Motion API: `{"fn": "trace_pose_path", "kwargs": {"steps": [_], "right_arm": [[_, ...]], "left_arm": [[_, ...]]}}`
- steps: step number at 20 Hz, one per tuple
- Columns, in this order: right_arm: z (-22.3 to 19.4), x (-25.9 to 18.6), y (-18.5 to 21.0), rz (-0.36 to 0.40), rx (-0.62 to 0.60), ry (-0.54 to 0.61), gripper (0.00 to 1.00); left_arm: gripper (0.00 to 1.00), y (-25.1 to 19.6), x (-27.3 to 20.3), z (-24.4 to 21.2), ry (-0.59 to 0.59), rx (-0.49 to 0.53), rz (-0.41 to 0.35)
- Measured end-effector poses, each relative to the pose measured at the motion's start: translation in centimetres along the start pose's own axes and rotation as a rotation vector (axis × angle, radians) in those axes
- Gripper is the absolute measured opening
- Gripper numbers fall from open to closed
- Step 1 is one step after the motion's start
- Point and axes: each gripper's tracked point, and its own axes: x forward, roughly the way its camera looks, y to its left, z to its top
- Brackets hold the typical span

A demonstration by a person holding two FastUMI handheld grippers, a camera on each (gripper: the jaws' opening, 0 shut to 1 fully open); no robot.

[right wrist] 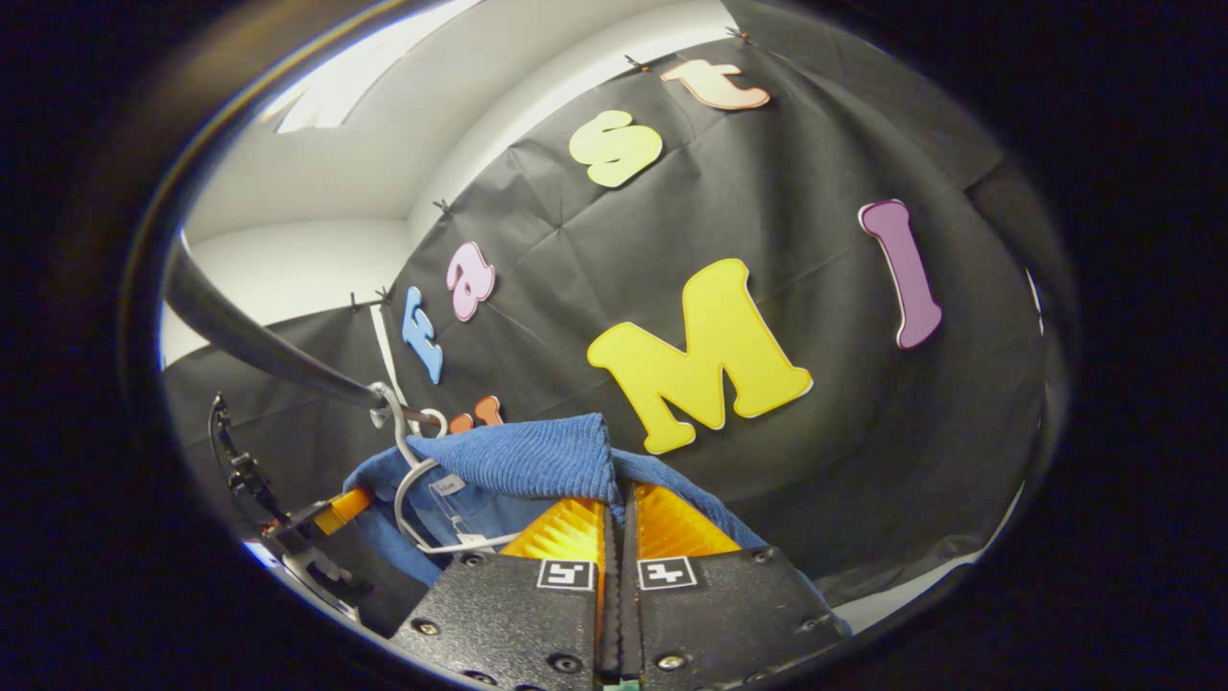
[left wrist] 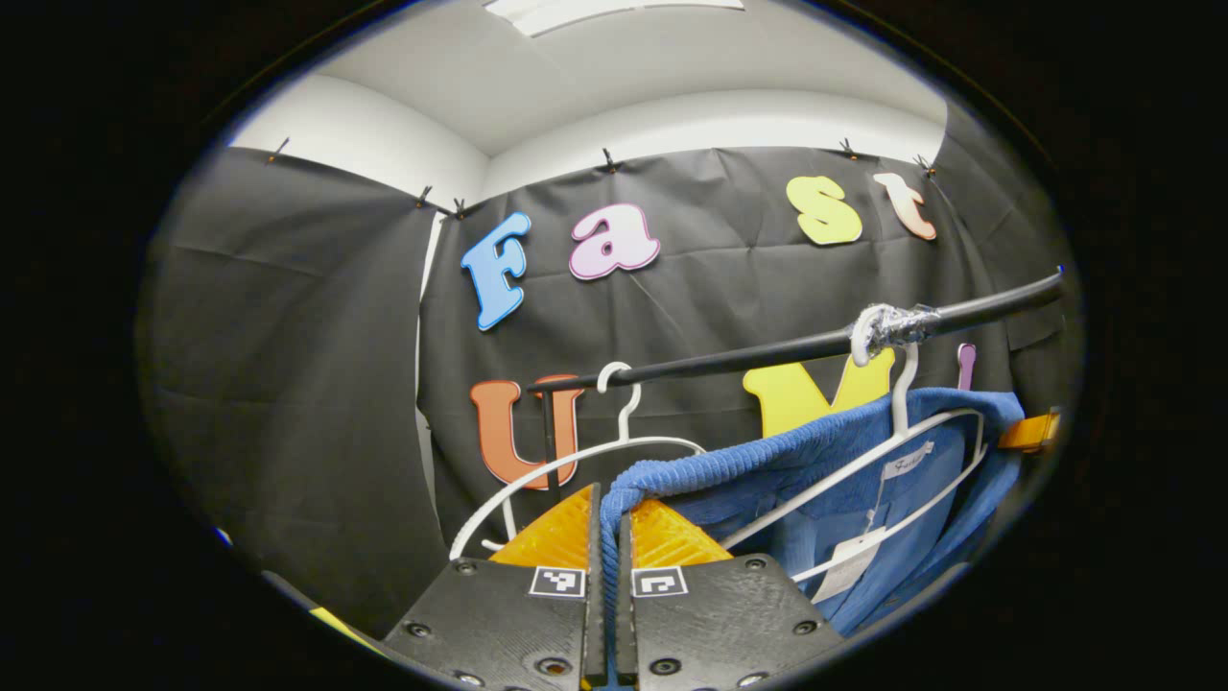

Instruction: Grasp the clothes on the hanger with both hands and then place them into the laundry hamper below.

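Pinching blue corduroy at the very near edge of both views: left hand-held gripper [left wrist: 606, 523] closed down narrow, a ridge of the blue garment [left wrist: 767, 461] squeezed between its two fingers; right hand-held gripper [right wrist: 614, 523] likewise clamped tight on a fold of the same cloth [right wrist: 518, 456]. Both hands on, one at each shoulder by the look of it.

Just past the fingers, garment draped over a white hanger [left wrist: 902, 451], collar tag and a hang tag dangling inside the neck. Long axis of the shirt running along the rail [left wrist: 729, 363], stretched from one grip across to the other. From the left gripper view, bulk of the cloth lying to the right and slightly farther off; from the right gripper view, bulk lying to the left, with the other hand-held gripper [right wrist: 326, 523] showing low at the far left beside the cloth.

Farther out, a second white hanger [left wrist: 614, 422] bare on the rail, to the left in the left gripper view. Hanger hook [right wrist: 389, 408] on the rail above the cloth.

Hamper said to lie below, out of the frames. Judging from this, garment on the hanger and gripped at both ends; coming off calls for clearing the hanger shoulders evenly, then straight down.
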Motion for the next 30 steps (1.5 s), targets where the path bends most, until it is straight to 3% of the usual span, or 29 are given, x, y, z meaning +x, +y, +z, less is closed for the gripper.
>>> {"fn": "trace_pose_path", "kwargs": {"steps": [6,14,18,23,25,26,30], "right_arm": [[1.4,-0.8,0.9,0.061,0.014,-0.017,0.03],[5.5,1.5,0.3,0.006,-0.049,-0.094,0.04],[6.6,2.6,-1.8,-0.087,-0.109,-0.090,0.04],[3.8,4.5,-4.7,-0.171,-0.185,0.006,0.04],[2.5,5.1,-4.8,-0.156,-0.138,0.034,0.04],[1.9,5.2,-5.0,-0.145,-0.117,0.042,0.04],[0.9,5.6,-4.9,-0.112,-0.057,0.059,0.04]], "left_arm": [[0.04,-0.3,0.9,0.7,-0.013,-0.019,0.001],[0.00,-0.3,2.5,0.5,0.019,-0.024,-0.042],[0.04,-1.1,3.4,-1.3,0.075,-0.038,-0.118],[0.04,-1.9,3.7,-3.4,0.121,-0.047,-0.156],[0.04,-1.7,4.0,-4.8,0.153,-0.045,-0.161],[0.09,-1.6,4.0,-5.2,0.156,-0.048,-0.163],[0.04,-0.7,4.5,-4.7,0.133,-0.125,-0.170]]}}
